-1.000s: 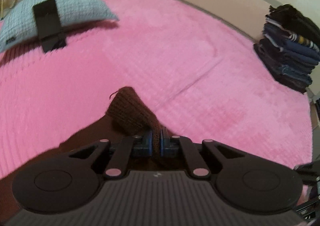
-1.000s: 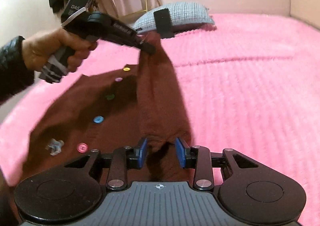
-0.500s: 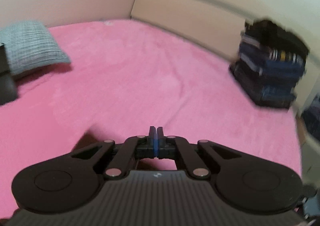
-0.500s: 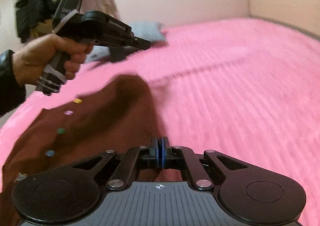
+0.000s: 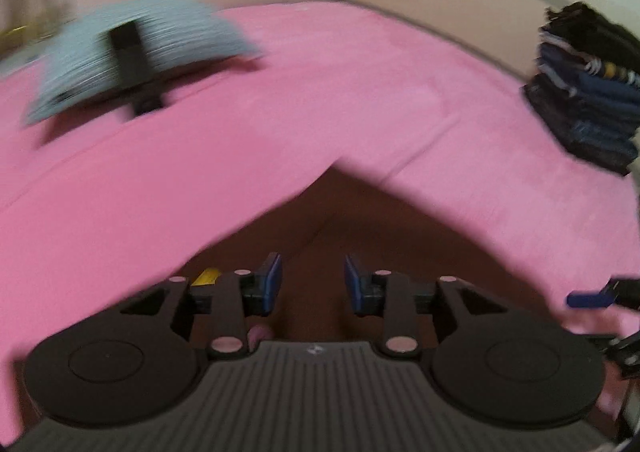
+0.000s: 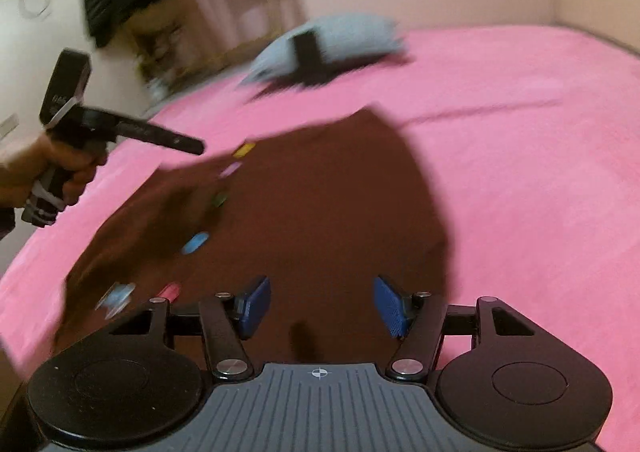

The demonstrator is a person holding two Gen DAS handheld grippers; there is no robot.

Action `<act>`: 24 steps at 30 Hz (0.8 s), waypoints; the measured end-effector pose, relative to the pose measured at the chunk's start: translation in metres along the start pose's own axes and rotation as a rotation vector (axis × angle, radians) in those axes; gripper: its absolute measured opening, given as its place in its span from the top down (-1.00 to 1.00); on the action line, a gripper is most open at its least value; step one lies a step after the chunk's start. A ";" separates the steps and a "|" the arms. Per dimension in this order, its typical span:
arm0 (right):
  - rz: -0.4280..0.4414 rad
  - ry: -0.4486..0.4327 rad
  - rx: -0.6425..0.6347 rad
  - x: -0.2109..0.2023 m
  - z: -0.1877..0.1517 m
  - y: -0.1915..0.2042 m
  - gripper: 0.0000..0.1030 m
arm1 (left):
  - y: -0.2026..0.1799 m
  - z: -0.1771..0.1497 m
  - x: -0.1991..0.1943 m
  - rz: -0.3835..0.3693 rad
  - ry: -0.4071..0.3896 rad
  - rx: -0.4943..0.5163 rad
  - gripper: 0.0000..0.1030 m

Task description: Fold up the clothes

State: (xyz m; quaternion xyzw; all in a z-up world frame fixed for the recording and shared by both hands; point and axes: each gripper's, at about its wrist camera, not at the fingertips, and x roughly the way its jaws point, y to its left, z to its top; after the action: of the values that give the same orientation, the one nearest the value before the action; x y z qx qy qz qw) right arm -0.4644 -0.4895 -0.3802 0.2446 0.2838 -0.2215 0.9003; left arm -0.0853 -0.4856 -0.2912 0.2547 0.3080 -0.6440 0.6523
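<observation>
Partly folded: brown cardigan (image 6: 320, 204) lying flat on pink bed (image 6: 520, 132), left gripper (image 5: 313, 286) and right gripper (image 6: 320, 308) both spread wide, holding nothing, more folds probably left.

A: Where is your left wrist camera looking?

B: Low and close over the brown cardigan (image 5: 336, 236), along the left gripper (image 5: 313, 284), facing across the pink bed (image 5: 320, 100) toward the wall corner and the stack of folded clothes (image 5: 588, 92).

A: And your right one?

B: Also close above the cardigan, behind the right gripper (image 6: 322, 306), facing the hanging clothes. Both views share the cardigan, the bed and the grey pillow (image 6: 340, 38).
</observation>
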 end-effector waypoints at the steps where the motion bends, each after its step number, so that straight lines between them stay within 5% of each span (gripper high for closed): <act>1: -0.001 0.046 -0.018 0.007 -0.006 0.007 -0.18 | 0.010 -0.022 -0.015 0.037 0.017 -0.011 0.34; 4: -0.099 0.094 -0.192 0.012 -0.019 0.036 -0.18 | 0.040 -0.086 -0.056 0.137 0.070 -0.070 0.26; 9: -0.117 0.102 -0.204 -0.009 -0.019 0.063 -0.18 | 0.076 -0.183 -0.096 0.245 0.158 -0.157 0.24; 16: -0.113 0.128 -0.164 -0.032 -0.037 0.083 -0.19 | 0.081 -0.223 -0.146 0.251 0.080 -0.261 0.19; 19: -0.156 0.149 -0.200 -0.040 -0.050 0.081 -0.22 | 0.060 -0.234 -0.172 0.252 0.043 -0.192 0.20; 21: -0.189 0.180 -0.230 -0.043 -0.060 0.078 -0.71 | 0.039 -0.246 -0.190 0.253 0.025 -0.108 0.19; 24: -0.217 0.188 -0.277 -0.053 -0.074 0.076 -0.71 | -0.004 -0.267 -0.213 0.244 -0.007 0.057 0.09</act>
State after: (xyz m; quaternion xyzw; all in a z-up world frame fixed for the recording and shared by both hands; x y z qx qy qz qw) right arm -0.4923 -0.3742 -0.3767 0.1059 0.4193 -0.2523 0.8656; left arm -0.1046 -0.1452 -0.3170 0.3065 0.2541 -0.5691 0.7194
